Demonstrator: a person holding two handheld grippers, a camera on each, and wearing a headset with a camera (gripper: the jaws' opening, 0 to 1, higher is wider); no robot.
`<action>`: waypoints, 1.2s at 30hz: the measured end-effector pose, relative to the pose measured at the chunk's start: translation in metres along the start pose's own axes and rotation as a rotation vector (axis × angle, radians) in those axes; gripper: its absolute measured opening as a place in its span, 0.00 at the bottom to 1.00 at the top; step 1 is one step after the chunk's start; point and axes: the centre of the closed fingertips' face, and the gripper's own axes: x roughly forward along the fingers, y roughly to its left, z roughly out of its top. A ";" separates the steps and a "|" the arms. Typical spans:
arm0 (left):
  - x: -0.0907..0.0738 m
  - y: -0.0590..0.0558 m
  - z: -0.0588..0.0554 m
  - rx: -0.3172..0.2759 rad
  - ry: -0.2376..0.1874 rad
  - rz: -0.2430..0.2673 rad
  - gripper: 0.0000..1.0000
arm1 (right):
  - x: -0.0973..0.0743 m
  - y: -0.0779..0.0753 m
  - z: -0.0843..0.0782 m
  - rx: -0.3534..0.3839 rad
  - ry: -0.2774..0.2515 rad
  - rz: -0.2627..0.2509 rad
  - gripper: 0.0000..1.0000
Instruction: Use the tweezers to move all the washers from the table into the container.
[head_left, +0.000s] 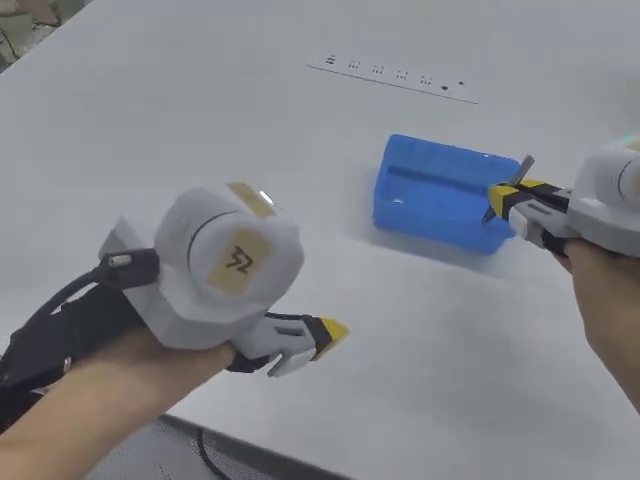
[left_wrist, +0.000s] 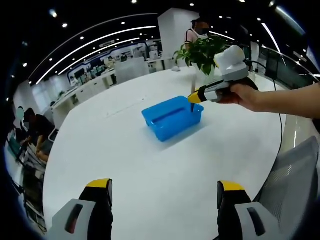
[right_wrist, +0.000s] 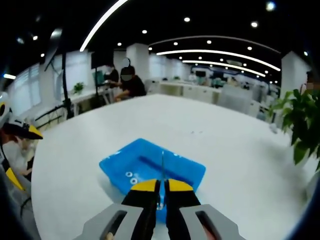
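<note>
The right gripper (right_wrist: 162, 186) is clamping its jaws tight on the tweezers (right_wrist: 162, 167), and the person is holding the tips out over the blue container (right_wrist: 187, 170). Whether a washer is riding in those tips is too small to tell. A little cluster of washers (right_wrist: 131, 176) is already lying on the container floor, near its left corner in the right gripper view. The left gripper (left_wrist: 165, 185) is hanging low over the white table (head_left: 300, 150), well apart from the container, jaws spread wide with nothing between them. The table around the container is reading as plain white, so the job is looking close to finished, though a washer out there could be too small to pick out. As for writing, a tan sticker (head_left: 238, 262) on the left gripper's body is carrying a dark mark resembling "72", and a row of small printed marks (head_left: 390, 76) beyond the container is too blurred to read
</note>
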 end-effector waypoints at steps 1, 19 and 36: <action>-0.001 0.000 0.000 0.003 0.001 0.002 0.88 | 0.001 0.000 -0.002 -0.001 0.006 0.001 0.02; -0.016 -0.011 0.038 0.067 -0.095 -0.065 0.60 | 0.009 0.004 -0.009 -0.020 0.038 0.019 0.03; -0.026 -0.024 0.111 0.169 -0.277 -0.191 0.28 | -0.052 0.027 0.044 -0.074 -0.076 0.098 0.03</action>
